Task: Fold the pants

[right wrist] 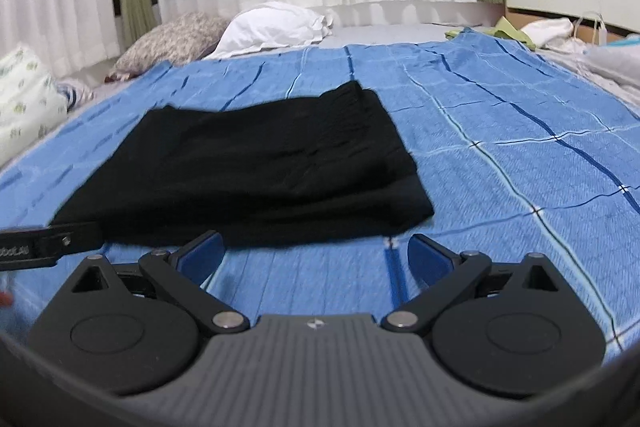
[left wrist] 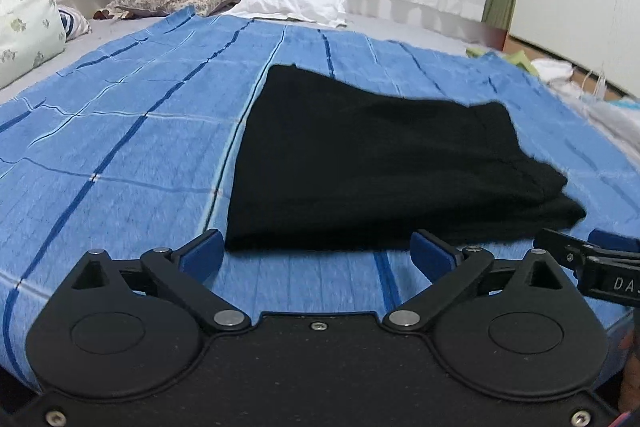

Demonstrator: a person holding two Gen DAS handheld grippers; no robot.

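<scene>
**Pants lie folded on the bed; both grippers empty**

The black soft-fabric pants (left wrist: 372, 163) lie on the blue bed cover with dark and white check lines (left wrist: 120, 147), gathered into a compact, roughly rectangular stack of several layers. Judging by that shape, the folding looks essentially done: no leg trails out, and the bundle sits flat. What may remain is only tidying, since the layers do not line up exactly. In the left wrist view, an upper layer stops short of a lower one at the right-hand end, leaving a stepped corner. In the right wrist view, the far end shows bunched ridges, perhaps the waistband, though the dark cloth hides detail.

The left gripper (left wrist: 318, 255) stands with its blue-padded jaws spread wide, nothing between them, its tips just at the near edge of the pants without pressing on them. The right gripper (right wrist: 314, 253) is likewise wide open and empty, just short of the same near edge. Each gripper shows at the side of the other's view, so the two sit close together.

The cloth looks limp and thin, likely to slide if nudged.
</scene>
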